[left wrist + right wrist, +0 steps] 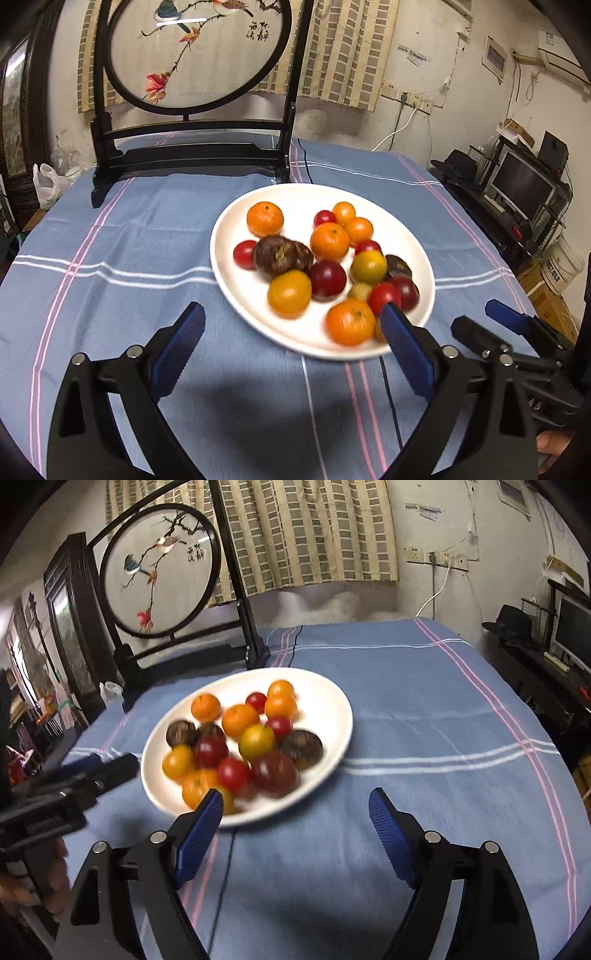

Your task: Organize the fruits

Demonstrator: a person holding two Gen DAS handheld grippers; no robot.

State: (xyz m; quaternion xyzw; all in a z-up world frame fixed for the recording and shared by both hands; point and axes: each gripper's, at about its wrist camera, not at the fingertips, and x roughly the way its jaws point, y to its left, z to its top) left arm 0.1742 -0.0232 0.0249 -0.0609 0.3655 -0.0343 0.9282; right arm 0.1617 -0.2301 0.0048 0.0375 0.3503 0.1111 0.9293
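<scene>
A white plate (236, 295) (332, 716) sits on the blue striped tablecloth (129, 236) (424, 709) and carries all the fruit in one loose heap. Observed on it from the left wrist view: a mandarin (265, 218) at the plate's 11 o'clock, a second mandarin (330, 241) near the centre, a third mandarin (350, 321) at the 5 o'clock rim. A dark brown wrinkled fruit (282, 255) lies left of centre, touching a red cherry tomato (245, 254) at the 9 o'clock edge. A yellow-orange tomato (289, 293) and a dark red plum-like fruit (327, 279) lie side by side at about 6 o'clock. Smaller orange and red pieces are clustered toward 1 o'clock. The fruit is slightly blurred, so finer identification is not possible.

The left gripper (291, 328) hangs over the near edge of the plate, its fingers spread wide and holding nothing; its right finger overlaps the plate's 5 o'clock rim in view. The right gripper (295, 808) is likewise spread wide and unloaded, its left finger over the plate's 6 o'clock rim, its right finger over bare cloth. Each gripper shows at the edge of the other's view.

Beyond the plate, at 12 o'clock, a round embroidered screen (195, 48) (159, 568) with birds stands in a dark wooden frame on the table. Behind it hangs a checked curtain (347, 48) (314, 528). A monitor (524, 184) stands at 3 o'clock, off the table.
</scene>
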